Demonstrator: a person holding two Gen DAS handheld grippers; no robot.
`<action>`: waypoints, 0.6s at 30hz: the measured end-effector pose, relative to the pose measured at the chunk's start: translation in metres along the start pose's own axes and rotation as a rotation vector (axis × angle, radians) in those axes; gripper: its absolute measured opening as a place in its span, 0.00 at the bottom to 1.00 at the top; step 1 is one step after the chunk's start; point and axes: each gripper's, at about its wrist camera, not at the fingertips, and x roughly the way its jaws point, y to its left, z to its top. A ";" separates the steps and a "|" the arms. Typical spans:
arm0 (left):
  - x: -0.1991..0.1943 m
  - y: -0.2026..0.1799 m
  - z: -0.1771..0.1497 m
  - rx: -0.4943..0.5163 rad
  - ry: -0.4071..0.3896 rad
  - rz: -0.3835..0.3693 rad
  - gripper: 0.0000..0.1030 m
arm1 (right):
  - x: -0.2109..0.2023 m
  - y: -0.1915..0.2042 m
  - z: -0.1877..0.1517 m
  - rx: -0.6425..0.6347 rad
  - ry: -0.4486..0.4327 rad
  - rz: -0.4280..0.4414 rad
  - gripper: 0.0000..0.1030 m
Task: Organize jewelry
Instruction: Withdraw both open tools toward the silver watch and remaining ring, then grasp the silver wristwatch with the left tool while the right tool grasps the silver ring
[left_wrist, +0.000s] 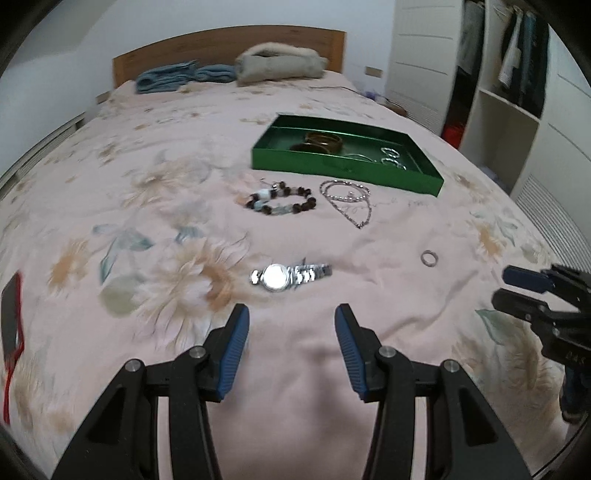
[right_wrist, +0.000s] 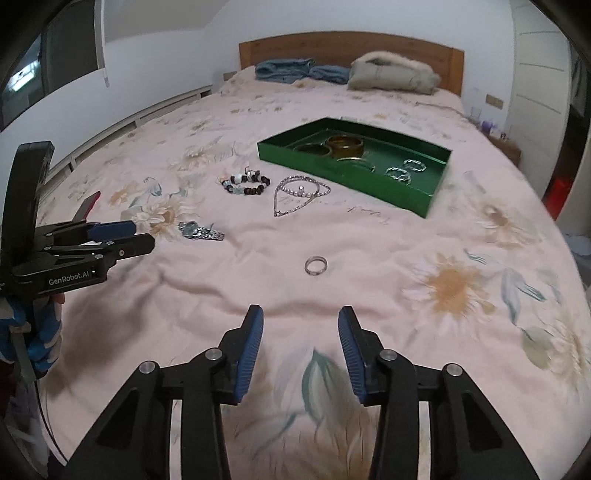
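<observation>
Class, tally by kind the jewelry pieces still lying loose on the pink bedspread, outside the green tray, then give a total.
Silver metal wristwatch: 1
Dark and pale beaded bracelet: 1
Silvery chain necklace: 1
Small silver ring: 1
Total: 4

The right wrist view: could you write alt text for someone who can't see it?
An open right gripper hovers over a pink flowered bedspread, a small ring just ahead. Beyond lie a watch, a beaded bracelet, a necklace and a green tray of bangles; the left gripper enters at left.
</observation>
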 end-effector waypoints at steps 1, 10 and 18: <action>0.006 0.000 0.004 0.016 0.003 -0.005 0.45 | 0.007 -0.002 0.003 0.001 0.007 0.006 0.40; 0.061 0.010 0.026 0.159 0.046 -0.009 0.45 | 0.059 -0.013 0.022 -0.004 0.061 0.028 0.40; 0.085 0.008 0.022 0.246 0.094 -0.120 0.45 | 0.085 -0.021 0.026 0.004 0.084 0.044 0.33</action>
